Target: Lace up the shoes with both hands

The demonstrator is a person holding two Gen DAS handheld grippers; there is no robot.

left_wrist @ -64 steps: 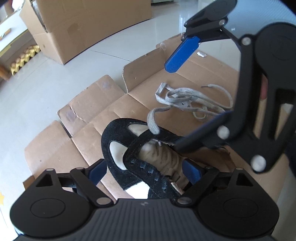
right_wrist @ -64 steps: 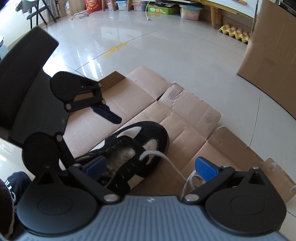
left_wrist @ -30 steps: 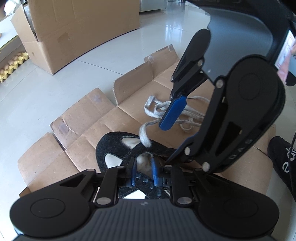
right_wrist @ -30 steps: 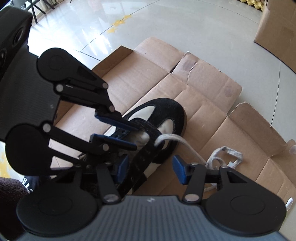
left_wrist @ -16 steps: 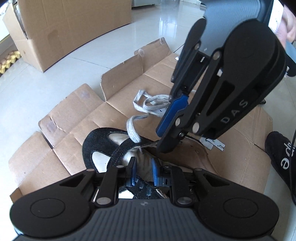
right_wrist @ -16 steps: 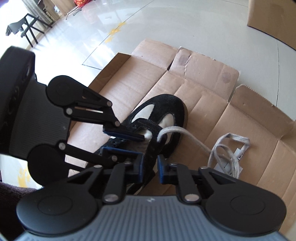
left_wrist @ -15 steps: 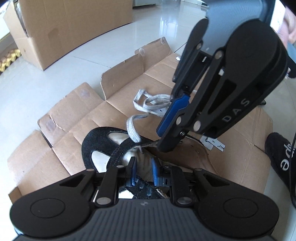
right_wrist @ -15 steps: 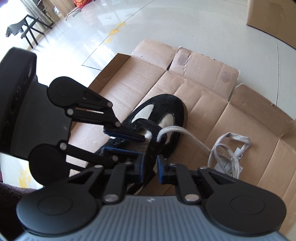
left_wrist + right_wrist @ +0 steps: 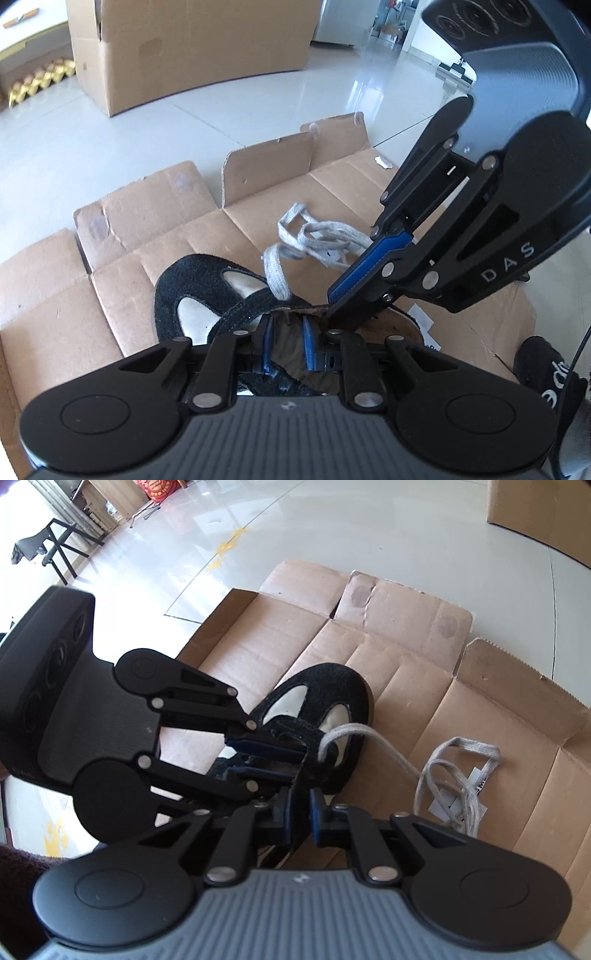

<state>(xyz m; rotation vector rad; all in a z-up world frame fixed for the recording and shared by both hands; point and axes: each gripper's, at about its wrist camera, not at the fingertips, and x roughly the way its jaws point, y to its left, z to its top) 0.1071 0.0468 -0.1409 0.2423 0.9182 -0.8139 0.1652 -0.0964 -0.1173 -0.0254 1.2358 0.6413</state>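
A black suede shoe [image 9: 192, 291] [image 9: 332, 686] with cream panels lies on flattened cardboard [image 9: 147, 221]. A grey lace [image 9: 277, 273] [image 9: 354, 733] leaves an eyelet near the toe and trails to a loose pile [image 9: 321, 240] [image 9: 454, 782]. My left gripper [image 9: 288, 349] [image 9: 291, 762] is shut on the olive-brown tongue inside the shoe's opening. Reaching in from the right, my right gripper [image 9: 300, 819] [image 9: 332, 308] is shut on the black eyelet flap, which stands up as a strip between its pads. The heel is hidden under the grippers.
A large cardboard box [image 9: 184, 48] [image 9: 535, 509] stands on the tiled floor behind. Egg trays [image 9: 40, 79] sit at the far left. A person's dark foot [image 9: 546, 376] rests at the cardboard's right edge. A black chair [image 9: 48, 550] is far off.
The right gripper's jaws, apart a second ago, have closed on the eyelet flap. The left gripper keeps its hold on the tongue. Both grippers have rolled slightly.
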